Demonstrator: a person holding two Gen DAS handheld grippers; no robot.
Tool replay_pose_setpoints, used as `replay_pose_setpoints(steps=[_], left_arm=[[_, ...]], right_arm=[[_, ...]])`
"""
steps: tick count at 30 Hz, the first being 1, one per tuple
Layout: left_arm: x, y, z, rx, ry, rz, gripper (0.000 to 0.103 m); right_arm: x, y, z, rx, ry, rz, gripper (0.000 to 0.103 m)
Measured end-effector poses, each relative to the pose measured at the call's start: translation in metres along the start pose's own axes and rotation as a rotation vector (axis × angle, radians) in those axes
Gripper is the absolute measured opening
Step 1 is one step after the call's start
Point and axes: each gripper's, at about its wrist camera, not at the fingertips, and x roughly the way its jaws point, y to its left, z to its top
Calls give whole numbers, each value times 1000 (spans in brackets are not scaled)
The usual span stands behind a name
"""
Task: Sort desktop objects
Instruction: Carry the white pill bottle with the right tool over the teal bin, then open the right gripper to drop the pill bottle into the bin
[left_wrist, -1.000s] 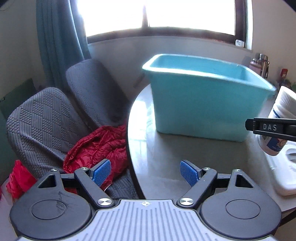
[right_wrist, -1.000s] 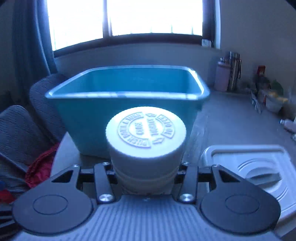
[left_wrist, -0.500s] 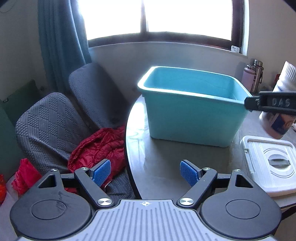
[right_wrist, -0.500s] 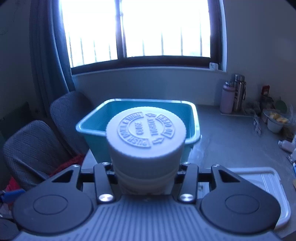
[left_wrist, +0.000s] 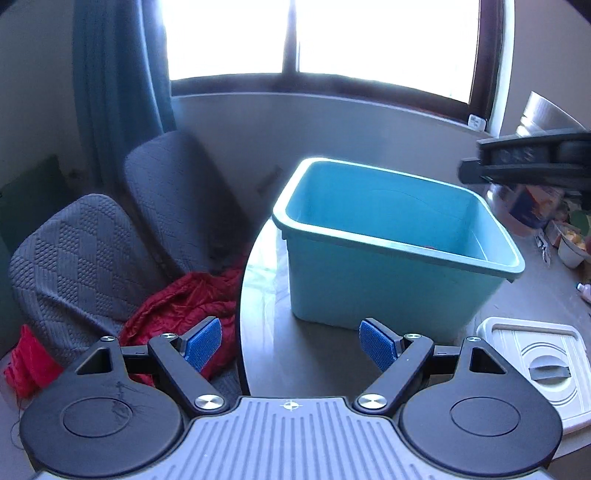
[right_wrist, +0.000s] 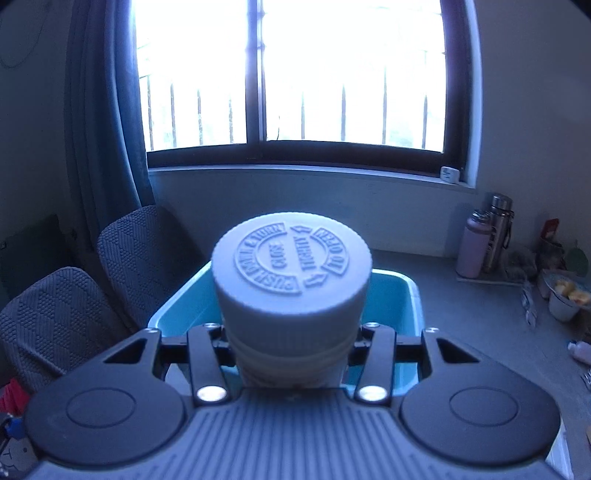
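Note:
A white pill bottle (right_wrist: 291, 291) with a child-proof cap fills the middle of the right wrist view, and my right gripper (right_wrist: 291, 339) is shut on its neck. It hangs above the near rim of the teal plastic bin (right_wrist: 410, 295). From the left wrist view the same bottle (left_wrist: 532, 210) shows at the far right, held in the air beside the bin's (left_wrist: 391, 280) right corner. My left gripper (left_wrist: 291, 345) is open with nothing between its blue pads (left_wrist: 376, 343), low over the table in front of the bin.
A white lid (left_wrist: 543, 365) lies on the grey table (left_wrist: 314, 354) at the right. Two grey chairs (left_wrist: 85, 266) with a red cloth (left_wrist: 184, 310) stand left of the table edge. Flasks (right_wrist: 487, 240), cups and small items crowd the far right.
Both grippers have risen. The right one carried the bottle up, so the bin now sits lower in both views and its inside shows more.

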Motion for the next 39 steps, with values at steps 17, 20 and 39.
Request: replay_pose_setpoints(steps=[17, 20, 39], left_arm=[[58, 22, 24, 1, 81, 4, 84], [62, 28, 26, 3, 85, 10, 84], [77, 53, 33, 7, 83, -9, 84]], right_arm=[[121, 16, 4, 29, 155, 10, 48], [135, 19, -1, 37, 188, 6, 48], [161, 32, -19, 36, 301, -75, 66]])
